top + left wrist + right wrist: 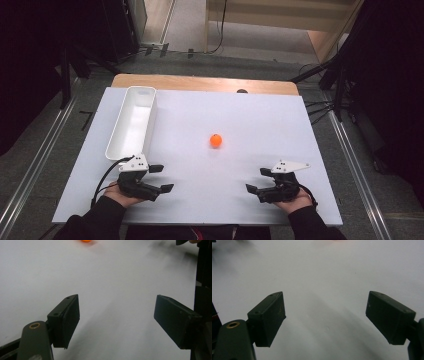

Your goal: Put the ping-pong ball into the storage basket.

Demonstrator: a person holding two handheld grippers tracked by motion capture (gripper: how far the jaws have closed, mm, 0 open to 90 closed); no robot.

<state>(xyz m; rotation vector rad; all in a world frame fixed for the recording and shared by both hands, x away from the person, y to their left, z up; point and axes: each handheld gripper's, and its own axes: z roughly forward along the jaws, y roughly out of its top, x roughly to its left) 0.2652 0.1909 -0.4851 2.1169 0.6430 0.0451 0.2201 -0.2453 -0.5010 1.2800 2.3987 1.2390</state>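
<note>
Left gripper (pixel 116 317) is sitting low over a white table surface (pixel 112 277), its two black jaws standing wide apart with nothing between them. The left-hand jaw is showing its flat inner pad and two small holes on its upper face; a brass-ringed hole is showing on the dark arm behind it. The right-hand jaw is angling inward near the frame's right edge. An orange ball (pixel 86 240) is lying at the very top edge, cut off by the frame, well apart from the jaws, throwing a faint shadow. A dark shape, too blurred to identify, is occupying the top right corner and right edge.
</note>
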